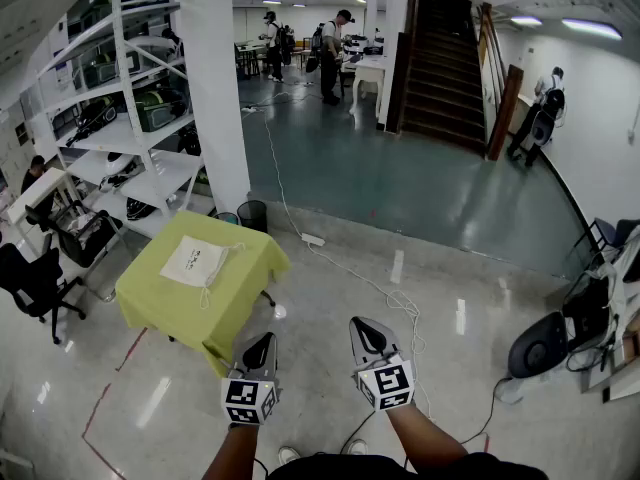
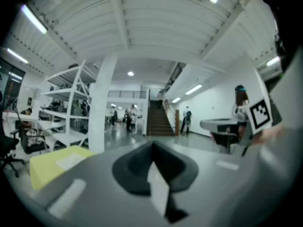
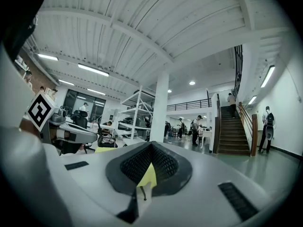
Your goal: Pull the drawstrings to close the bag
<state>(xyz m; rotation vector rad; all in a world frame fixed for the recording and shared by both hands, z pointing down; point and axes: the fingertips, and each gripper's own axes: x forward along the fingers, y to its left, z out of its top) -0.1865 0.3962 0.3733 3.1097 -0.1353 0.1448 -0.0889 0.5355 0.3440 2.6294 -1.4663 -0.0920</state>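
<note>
Head view: both tools clenched and empty, bag lying on the surface well apart from them

At far left stands a white shelving rack (image 1: 130,118), with a black office chair (image 1: 35,283) in front of it. Next comes the surface (image 1: 160,308) under a yellow-green cloth. The white bag (image 1: 195,261) lies flat on it, its drawstrings (image 1: 213,280) trailing toward the near edge. A white pillar (image 1: 222,88) rises behind. Nearer, over the glossy floor (image 1: 330,268), the left tool (image 1: 260,346) is held level, jaws pressed together on nothing. Just beside it the right tool (image 1: 366,334) is likewise clenched and empty. A dark staircase (image 1: 445,68) climbs at upper right.
</note>
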